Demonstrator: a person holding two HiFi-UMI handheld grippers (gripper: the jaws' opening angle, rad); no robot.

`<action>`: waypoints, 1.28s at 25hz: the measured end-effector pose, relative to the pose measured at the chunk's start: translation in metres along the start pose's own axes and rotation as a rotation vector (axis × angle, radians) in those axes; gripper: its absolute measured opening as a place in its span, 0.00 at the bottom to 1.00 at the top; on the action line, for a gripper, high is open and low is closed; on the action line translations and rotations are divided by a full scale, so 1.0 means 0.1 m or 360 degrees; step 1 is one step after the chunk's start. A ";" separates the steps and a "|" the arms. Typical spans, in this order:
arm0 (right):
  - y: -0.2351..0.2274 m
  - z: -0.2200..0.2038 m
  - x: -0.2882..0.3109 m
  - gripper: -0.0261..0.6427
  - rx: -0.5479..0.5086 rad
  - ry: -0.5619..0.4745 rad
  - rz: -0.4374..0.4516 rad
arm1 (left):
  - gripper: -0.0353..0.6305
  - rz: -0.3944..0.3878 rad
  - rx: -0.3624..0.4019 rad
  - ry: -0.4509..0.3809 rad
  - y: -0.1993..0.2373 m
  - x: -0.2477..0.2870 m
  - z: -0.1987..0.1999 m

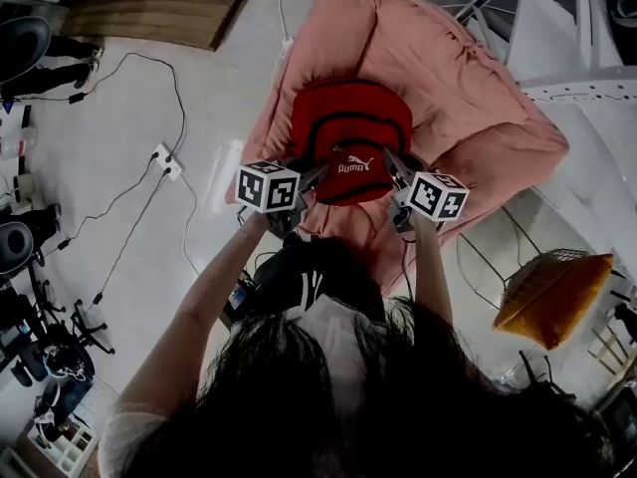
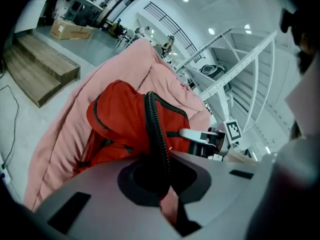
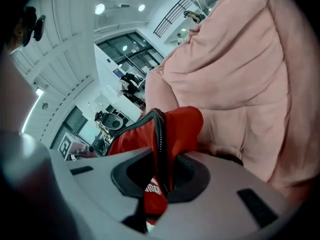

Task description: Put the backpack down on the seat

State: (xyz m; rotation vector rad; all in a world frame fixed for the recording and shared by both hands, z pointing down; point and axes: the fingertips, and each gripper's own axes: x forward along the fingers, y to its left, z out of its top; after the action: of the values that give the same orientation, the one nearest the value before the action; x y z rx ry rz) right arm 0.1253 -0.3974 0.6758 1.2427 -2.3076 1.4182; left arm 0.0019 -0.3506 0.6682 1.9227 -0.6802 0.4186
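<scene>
A red backpack [image 1: 350, 137] with black zips and a white logo rests on the pink beanbag seat [image 1: 468, 108]. My left gripper [image 1: 304, 195] is shut on the backpack's near left edge, and in the left gripper view the jaws pinch a black zip seam of the red backpack [image 2: 130, 121]. My right gripper [image 1: 396, 182] is shut on the near right edge; in the right gripper view its jaws clamp the red fabric and zip of the backpack [image 3: 170, 129]. The pink seat [image 3: 235, 84] rises behind the bag. The right gripper [image 2: 212, 139] shows beyond the bag in the left gripper view.
Grey floor surrounds the seat, with cables and a white power strip [image 1: 166, 159] to the left. Wooden steps [image 1: 149, 3] lie at the far left. A yellow wire chair [image 1: 552, 292] stands to the right. White railings [image 1: 557, 28] run past the seat's far right.
</scene>
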 end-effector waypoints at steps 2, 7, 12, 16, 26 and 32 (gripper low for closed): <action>-0.13 -0.05 0.14 0.13 -0.0015 0.0054 -0.0032 | 0.10 0.0063 -0.0090 0.0033 0.26 0.11 -0.04; -0.41 -0.38 0.53 0.13 0.0000 0.0241 -0.0086 | 0.10 0.0287 -0.0372 0.0135 1.02 0.27 -0.33; -0.67 -0.71 0.87 0.13 0.0050 0.0373 -0.0191 | 0.10 0.0436 -0.0357 0.0252 1.40 0.34 -0.59; -0.87 -0.88 1.06 0.13 0.0103 0.0415 -0.0275 | 0.10 0.0477 -0.0354 0.0274 1.53 0.42 -0.69; -1.01 -1.01 1.19 0.13 0.0065 0.0407 -0.0329 | 0.19 0.0482 -0.0367 0.0214 1.72 0.46 -0.78; -0.99 -0.95 0.91 0.39 0.0059 0.0301 -0.0455 | 0.35 0.0437 -0.0236 0.0134 1.58 0.22 -0.78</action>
State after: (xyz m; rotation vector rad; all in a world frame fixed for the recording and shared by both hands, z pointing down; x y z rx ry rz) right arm 0.1120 -0.3933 0.8397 1.3228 -1.9023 1.4145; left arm -0.0796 -0.3379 0.8259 1.6682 -0.8980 0.6000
